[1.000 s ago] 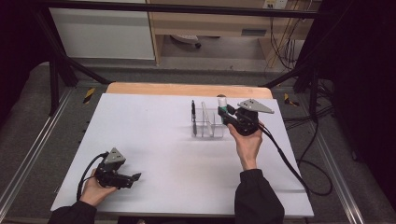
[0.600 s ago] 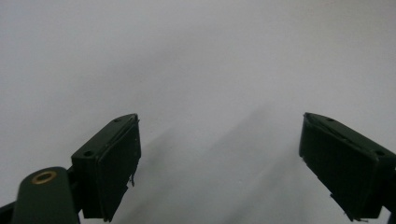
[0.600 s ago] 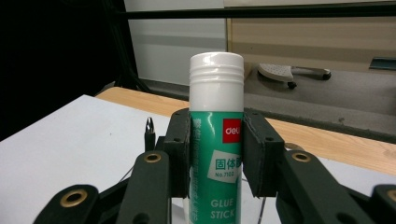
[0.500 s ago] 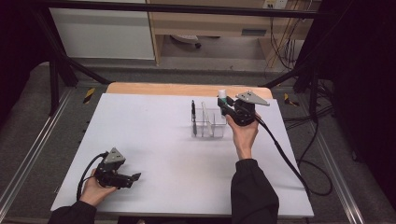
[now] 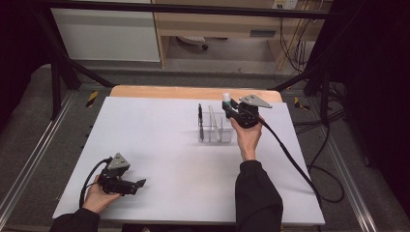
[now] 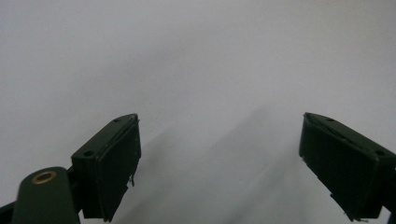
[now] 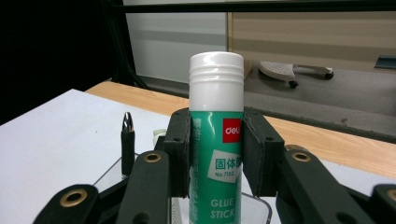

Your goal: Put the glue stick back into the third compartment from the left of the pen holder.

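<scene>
Hands first, nearest me: my left hand-held gripper [image 5: 138, 183] sits low at about 7 o'clock on the white surface [image 5: 159, 145], pointing off toward 3 o'clock. Its jaws are spread wide with nothing between them, just bare white sheet under them in the left gripper view [image 6: 219, 158].

Further out, around 1 o'clock, my right hand-held gripper [image 5: 231, 110] is clamped on a glue stick [image 7: 216, 140]. The pads press on both sides of the green label and the stick stands upright, white cap on top, poking up above the jaws. In the high view that cap [image 5: 226, 97] sits right over the far right end of a clear plastic organizer [image 5: 213, 130] with divided slots. Can't tell if the bottom of the stick is inside a slot or just above one.

A screwdriver [image 7: 127, 144] with a black shaft stands upright at the organizer's left end, tip up, well apart from the glue stick.

Beyond that, the wooden edge [image 5: 183, 92] of the surface at 12 o'clock.
</scene>
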A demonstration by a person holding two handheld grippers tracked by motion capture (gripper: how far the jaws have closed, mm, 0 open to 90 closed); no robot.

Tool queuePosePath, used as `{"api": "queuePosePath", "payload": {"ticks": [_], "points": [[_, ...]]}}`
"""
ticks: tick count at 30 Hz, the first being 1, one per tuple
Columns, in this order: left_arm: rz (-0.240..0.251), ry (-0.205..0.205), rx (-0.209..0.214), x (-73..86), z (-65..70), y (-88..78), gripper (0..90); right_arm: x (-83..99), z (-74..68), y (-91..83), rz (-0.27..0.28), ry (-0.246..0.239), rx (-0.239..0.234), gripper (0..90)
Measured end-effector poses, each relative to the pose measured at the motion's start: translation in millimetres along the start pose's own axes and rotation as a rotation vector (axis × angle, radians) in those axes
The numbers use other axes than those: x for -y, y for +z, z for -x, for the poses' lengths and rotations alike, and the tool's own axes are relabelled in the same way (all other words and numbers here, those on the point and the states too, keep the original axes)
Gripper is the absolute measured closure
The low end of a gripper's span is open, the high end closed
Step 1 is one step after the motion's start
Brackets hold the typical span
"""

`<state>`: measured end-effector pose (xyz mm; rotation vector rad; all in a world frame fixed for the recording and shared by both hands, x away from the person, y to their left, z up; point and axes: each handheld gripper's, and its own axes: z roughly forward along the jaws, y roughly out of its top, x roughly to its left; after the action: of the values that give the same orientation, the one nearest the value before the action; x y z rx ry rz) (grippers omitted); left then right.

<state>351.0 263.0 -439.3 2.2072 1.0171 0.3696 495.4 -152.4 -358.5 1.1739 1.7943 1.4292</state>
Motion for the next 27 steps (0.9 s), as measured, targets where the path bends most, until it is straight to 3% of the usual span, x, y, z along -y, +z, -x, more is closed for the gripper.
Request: {"api": "queuePosePath", "payload": {"ticks": [13,27], "points": [[0.0,-0.001,0.001,0.2,-0.3,0.5,12.5,23.5,6.7,13.7,-0.024,0.013,-0.019,66.2],[0.001,0.001,0.001,0.3,-0.2,0.8,12.5,43.2,9.4,14.5,-0.046,0.018,-0.024,66.2]]}}
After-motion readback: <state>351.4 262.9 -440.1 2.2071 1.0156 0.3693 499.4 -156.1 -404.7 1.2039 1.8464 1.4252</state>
